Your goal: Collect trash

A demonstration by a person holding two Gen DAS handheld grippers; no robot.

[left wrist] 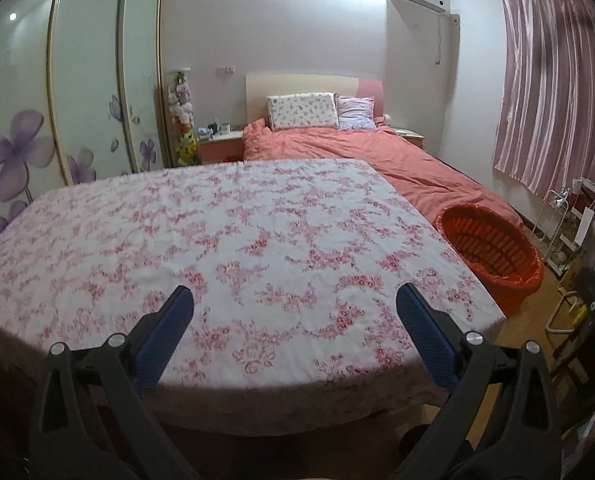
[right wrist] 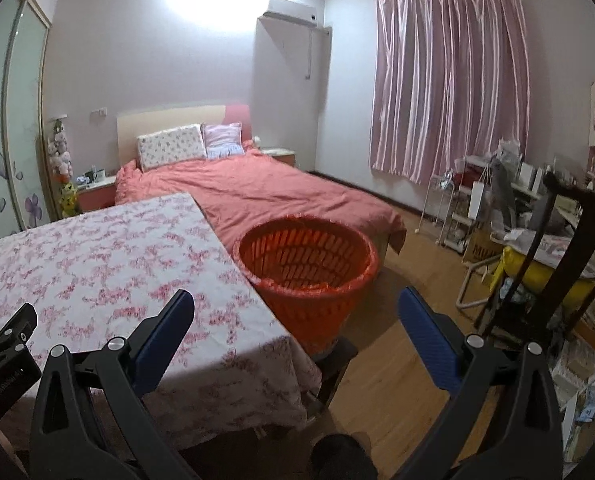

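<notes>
The left gripper [left wrist: 295, 300] hangs over the near edge of the table [left wrist: 225, 216], fingers spread wide with nothing between them. The right gripper [right wrist: 296, 304] is likewise released and holds nothing, hovering past the table's right corner, facing the orange basket [right wrist: 309, 276]. The basket has a bag lining and stands on the wooden floor [right wrist: 409, 312] just beside the table – between it and the bed [right wrist: 257, 192]. A floral cloth [right wrist: 97, 256] covers the table. Pink curtains [right wrist: 445, 80] hang beyond – cluttered racks [right wrist: 477, 208] below them
</notes>
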